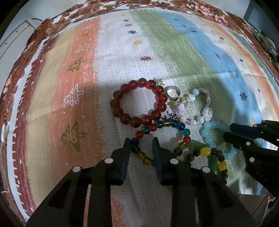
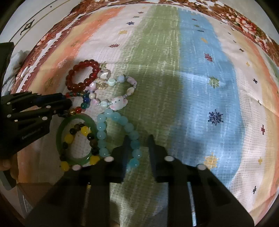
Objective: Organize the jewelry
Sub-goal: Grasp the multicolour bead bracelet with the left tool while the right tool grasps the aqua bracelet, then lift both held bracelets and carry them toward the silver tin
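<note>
The left gripper (image 1: 141,139) points steeply down with its 2 dark fingers apart. A strand of the multicolour bead bracelet (image 1: 181,126) runs between them, a blue bead and some amber ones close to the left finger, with bare cloth visible across the remaining gap. The right gripper (image 2: 138,138), also aimed steeply down, is closed on the aqua bead bracelet (image 2: 111,115), whose round, milky beads run up along the inner face of its left finger.

All the jewelry sits in 1 tangled cluster between the 2 grippers. The aqua loop lies against a smooth green bangle (image 2: 60,132), and a bracelet of yellow and dark beads (image 2: 84,131) lies across that bangle, partly hidden under the right gripper's body. Farther out, a pastel bracelet with a small pink-and-white animal charm (image 2: 118,103) overlaps the multicolour strand. Beyond it lie a silver ring (image 1: 172,92) and a bracelet of large, glossy, translucent red beads (image 1: 116,111), touching the multicolour one.

Everything rests on a woven striped cloth (image 1: 122,52) in orange, white, green and blue, printed with stars and small trees. It lies over a floral cover (image 1: 200,7).
</note>
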Available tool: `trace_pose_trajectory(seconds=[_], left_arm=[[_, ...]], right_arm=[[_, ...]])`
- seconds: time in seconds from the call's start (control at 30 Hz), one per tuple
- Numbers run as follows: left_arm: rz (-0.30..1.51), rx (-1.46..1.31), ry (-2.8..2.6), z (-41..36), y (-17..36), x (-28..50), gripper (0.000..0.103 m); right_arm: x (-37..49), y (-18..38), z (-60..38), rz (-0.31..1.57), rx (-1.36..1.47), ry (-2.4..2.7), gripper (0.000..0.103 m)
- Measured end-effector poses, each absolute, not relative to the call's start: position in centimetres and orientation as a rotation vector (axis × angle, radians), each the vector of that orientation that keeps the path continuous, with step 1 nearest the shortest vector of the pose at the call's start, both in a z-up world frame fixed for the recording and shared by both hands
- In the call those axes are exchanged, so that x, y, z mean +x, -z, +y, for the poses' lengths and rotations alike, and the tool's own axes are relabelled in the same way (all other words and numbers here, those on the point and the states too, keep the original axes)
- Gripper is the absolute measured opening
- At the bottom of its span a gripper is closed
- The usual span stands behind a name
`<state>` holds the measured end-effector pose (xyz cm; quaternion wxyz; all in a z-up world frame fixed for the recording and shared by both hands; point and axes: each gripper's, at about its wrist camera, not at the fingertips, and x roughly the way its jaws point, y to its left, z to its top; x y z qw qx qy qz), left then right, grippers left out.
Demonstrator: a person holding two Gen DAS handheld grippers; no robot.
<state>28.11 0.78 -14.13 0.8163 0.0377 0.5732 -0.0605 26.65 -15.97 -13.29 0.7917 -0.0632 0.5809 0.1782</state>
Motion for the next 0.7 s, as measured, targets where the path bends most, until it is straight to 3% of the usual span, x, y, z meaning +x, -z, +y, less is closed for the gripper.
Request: trace_pose_trajectory(seconds=[0.07,0.27,0.7], left_arm=[[1.222,0.082,0.125,0.8,14.1,28.1,0.017],[1.221,0.074,0.122,0.9,14.03,28.0,0.01],[1.215,0.066,0.126,0.88,13.73,27.76,0.009]], right_arm=[[26.59,13.26,-15.9,1.246,-0.145,-0.385,0.013],[26.46,13.2,-15.9,1.24,-0.145,-0.39,0.013],[26.25,12.68,-15.78,1.236,-0.144,-0.397,0.013]])
